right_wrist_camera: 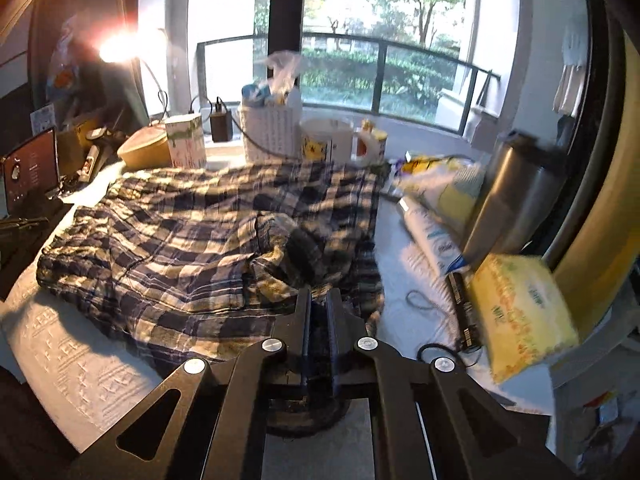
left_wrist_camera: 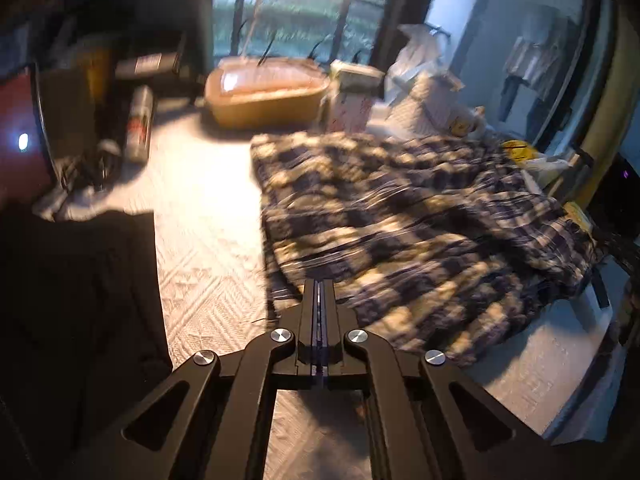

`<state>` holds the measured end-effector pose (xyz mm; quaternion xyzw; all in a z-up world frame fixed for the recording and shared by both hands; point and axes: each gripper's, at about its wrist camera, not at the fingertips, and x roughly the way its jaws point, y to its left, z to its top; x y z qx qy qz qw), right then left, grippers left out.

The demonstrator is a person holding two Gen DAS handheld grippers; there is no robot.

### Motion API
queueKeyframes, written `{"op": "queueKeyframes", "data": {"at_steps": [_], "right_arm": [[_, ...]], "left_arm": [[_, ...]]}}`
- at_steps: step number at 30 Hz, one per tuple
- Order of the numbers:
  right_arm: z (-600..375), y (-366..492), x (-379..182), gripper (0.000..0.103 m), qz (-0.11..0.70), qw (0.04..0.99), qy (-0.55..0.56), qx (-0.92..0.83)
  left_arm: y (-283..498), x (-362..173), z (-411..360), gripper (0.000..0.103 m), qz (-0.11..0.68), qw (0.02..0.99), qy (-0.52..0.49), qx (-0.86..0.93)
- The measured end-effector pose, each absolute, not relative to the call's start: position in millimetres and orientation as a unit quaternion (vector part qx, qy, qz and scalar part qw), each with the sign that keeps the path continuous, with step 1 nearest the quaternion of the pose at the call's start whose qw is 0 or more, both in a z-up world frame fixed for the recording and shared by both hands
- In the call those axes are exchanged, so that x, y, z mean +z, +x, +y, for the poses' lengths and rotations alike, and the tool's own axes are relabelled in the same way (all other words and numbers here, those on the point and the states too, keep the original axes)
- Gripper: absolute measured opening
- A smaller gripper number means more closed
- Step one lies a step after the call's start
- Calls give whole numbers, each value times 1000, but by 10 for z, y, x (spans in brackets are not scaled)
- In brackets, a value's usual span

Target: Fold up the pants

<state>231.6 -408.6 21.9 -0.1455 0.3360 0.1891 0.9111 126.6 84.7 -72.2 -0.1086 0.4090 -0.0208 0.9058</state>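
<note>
The plaid pants (left_wrist_camera: 400, 216), navy and cream, lie rumpled on a white textured cloth (left_wrist_camera: 200, 240) over the table. In the left wrist view my left gripper (left_wrist_camera: 319, 286) is shut at the pants' near left edge, with a thin dark blue strip pinched between its pads. In the right wrist view the same pants (right_wrist_camera: 180, 240) spread to the left and ahead. My right gripper (right_wrist_camera: 319, 294) is shut on a dark bunch of their fabric at the near right edge, and the cloth is slightly lifted there.
A tan tub (left_wrist_camera: 264, 92), a spray can (left_wrist_camera: 138, 124) and a dark garment (left_wrist_camera: 80, 300) border the left. At the back stand a white basket (right_wrist_camera: 272, 128) and a mug (right_wrist_camera: 324, 140). A steel tumbler (right_wrist_camera: 512, 200), a yellow tissue pack (right_wrist_camera: 524, 312) and a cable (right_wrist_camera: 424, 300) crowd the right.
</note>
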Motion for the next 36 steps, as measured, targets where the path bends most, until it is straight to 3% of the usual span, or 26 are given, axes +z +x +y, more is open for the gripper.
{"op": "queueKeyframes", "data": {"at_steps": [1,4,16,19,20,22,24,25,26,31,34,36], "right_arm": [[-4084,2293,244,7,332,913,-150,185],[-4125,2301,235,7,333,915,-150,172],[-4251,2606,17,7,370,906,-120,165],[-4225,2708,-13,7,374,905,-112,171],[-4211,2737,-28,8,375,904,-111,174],[-4185,2774,-63,8,380,901,-110,181],[-4162,2800,-115,30,388,896,-111,186],[-4153,2810,-141,70,392,894,-112,187],[-4147,2819,-172,93,396,891,-109,192],[-4072,2783,-208,91,397,887,-110,211],[-3985,2737,-212,69,396,883,-125,218],[-3913,2697,-248,67,401,877,-147,221]], "left_arm": [[1319,-783,870,6,413,904,-111,-18],[1435,-910,900,40,417,901,-121,-13],[1799,-973,830,43,409,905,-116,-13],[1868,-1007,787,38,416,903,-104,-9],[1865,-1002,767,19,414,905,-98,-10],[1834,-968,691,8,409,908,-85,-23],[1793,-923,646,1,400,913,-78,-32],[1760,-889,620,1,396,914,-78,-38],[1722,-846,601,1,392,915,-81,-46],[1509,-510,587,0,362,923,-108,-76],[1363,-272,632,0,339,928,-128,-90],[1231,-118,675,0,325,930,-140,-100]]}}
